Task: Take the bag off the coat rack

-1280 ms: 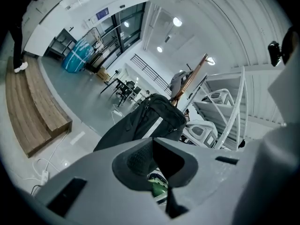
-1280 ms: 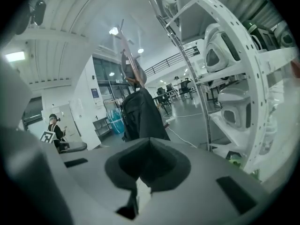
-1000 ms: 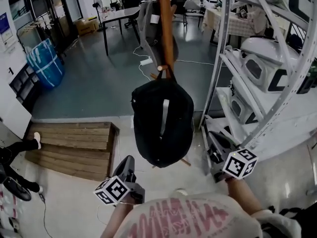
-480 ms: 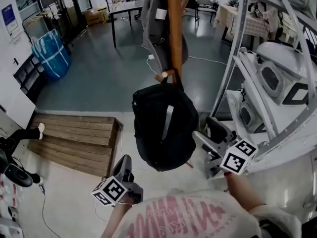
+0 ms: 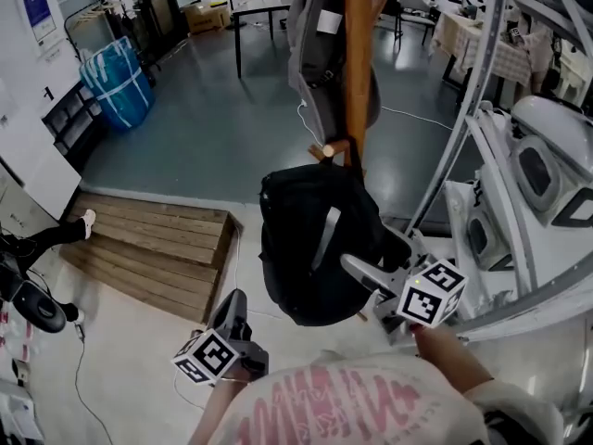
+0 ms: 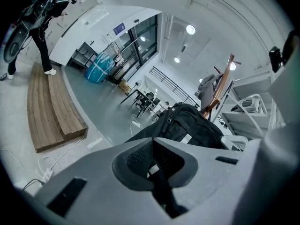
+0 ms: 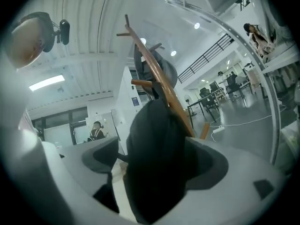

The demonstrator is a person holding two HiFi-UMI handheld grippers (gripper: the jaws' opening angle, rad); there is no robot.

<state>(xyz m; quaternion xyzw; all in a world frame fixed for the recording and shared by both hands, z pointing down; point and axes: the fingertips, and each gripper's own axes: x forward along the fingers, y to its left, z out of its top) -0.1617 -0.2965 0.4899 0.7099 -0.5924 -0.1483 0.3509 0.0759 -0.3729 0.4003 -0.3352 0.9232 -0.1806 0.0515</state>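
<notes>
- I count one black bag [image 5: 315,248]. It hangs by its top loop from one short peg [image 5: 326,147] on the single wooden coat rack [image 5: 357,72], so it is on the rack, not off it.
- One grey item [image 5: 315,35] hangs higher on the same pole. I cannot tell whether it is a coat or another bag.
- I have two claws in sight.
- My right claw [image 5: 382,260] is level with the bag's lower right side. Its jaws are spread wide and have just been opening.
- In the right gripper view the bag's dark bulk stands between the two jaws, and I see neither pad pressing on it.
- My left claw [image 5: 238,302] has its jaws closed together with nothing in them. It sits low, off the bag's lower left and apart from it, and the left gripper view looks past the closed jaws at the bag.
- One low wooden platform [image 5: 148,248] lies on the floor left of the bag.
- One blue wrapped bundle [image 5: 119,86] stands well beyond the platform, and one dark desk [image 5: 264,0] stands far back.
- One white metal shelving frame [image 5: 463,128] rises close on the rack's right.
</notes>
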